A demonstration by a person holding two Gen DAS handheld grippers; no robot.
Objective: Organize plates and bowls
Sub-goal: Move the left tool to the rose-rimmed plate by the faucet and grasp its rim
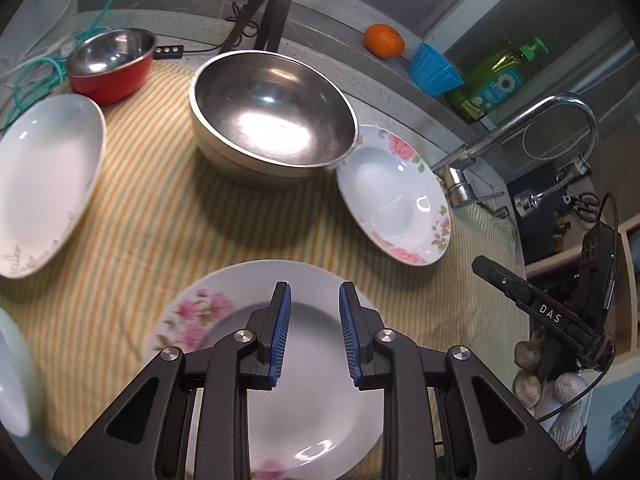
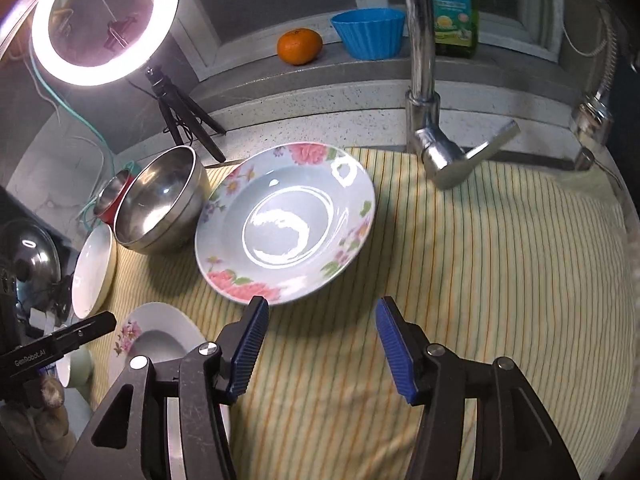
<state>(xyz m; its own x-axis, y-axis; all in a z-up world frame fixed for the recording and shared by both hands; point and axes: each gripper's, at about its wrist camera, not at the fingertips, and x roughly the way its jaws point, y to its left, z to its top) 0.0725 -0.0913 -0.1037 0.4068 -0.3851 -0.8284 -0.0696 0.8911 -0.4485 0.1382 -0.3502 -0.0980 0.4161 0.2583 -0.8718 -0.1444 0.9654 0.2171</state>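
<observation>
Two wrist views of a tabletop point(image 2: 320, 120) covered by a striped cloth point(image 2: 480, 280), with a tap point(image 2: 424, 92) at its back edge.

Left gripper point(image 1: 314, 336): its jaws stand a narrow gap apart with nothing between them, above a pink-flowered plate point(image 1: 320, 400) that lies flat on the cloth near the front edge.

Right gripper point(image 2: 320, 344): its jaws are apart and empty, above bare cloth, just in front of the near rim of a rose-rimmed deep plate point(image 2: 286, 226). That plate lies flat near the back edge, just left of the tap.

A large steel bowl point(image 1: 274, 114) stands upright close to the back edge. In the left view its rim overlaps the far rim of the rose-rimmed deep plate; whether the two touch cannot be told.

A small red bowl point(image 1: 110, 64) with a steel inside stands at the back left corner of the cloth, apart from the large steel bowl. A white plate point(image 1: 44, 184) lies at the left edge of the cloth, in front of the small red bowl.

On the ledge behind the tabletop stand a tangerine point(image 2: 300, 46), a blue fluted cup point(image 2: 368, 34) and a green soap bottle point(image 1: 496, 80), side by side. A lit ring light point(image 2: 104, 20) on a small tripod point(image 2: 180, 120) stands at the back left. A gloved hand point(image 1: 548, 384) holds the right gripper at the right edge of the left view.
</observation>
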